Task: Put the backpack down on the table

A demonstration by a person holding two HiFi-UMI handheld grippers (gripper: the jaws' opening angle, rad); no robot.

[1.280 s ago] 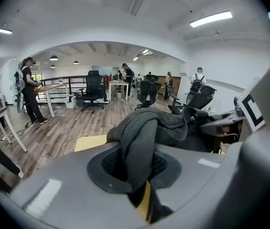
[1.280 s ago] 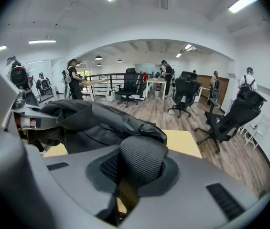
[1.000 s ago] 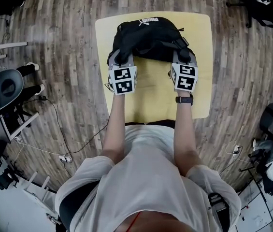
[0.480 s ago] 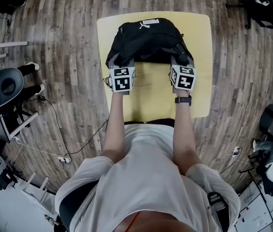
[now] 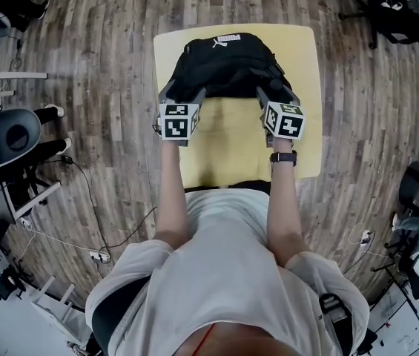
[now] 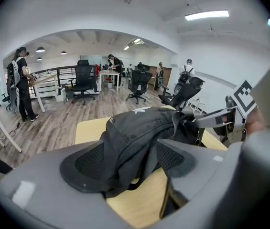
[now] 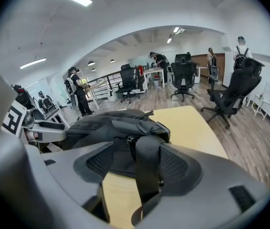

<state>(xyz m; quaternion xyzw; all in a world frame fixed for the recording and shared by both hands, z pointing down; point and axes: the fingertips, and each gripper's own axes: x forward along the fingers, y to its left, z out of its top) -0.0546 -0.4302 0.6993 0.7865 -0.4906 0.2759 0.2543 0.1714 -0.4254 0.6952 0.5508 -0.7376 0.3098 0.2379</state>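
Backpack (image 5: 228, 61) lies on table (image 5: 231, 150), straps between opening jaws of left gripper (image 5: 183, 93) and right gripper (image 5: 277, 93).

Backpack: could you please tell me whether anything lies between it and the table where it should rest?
Nothing visible does: the black backpack lies directly on the yellow table. The left gripper and right gripper are opening, its straps between their jaws.
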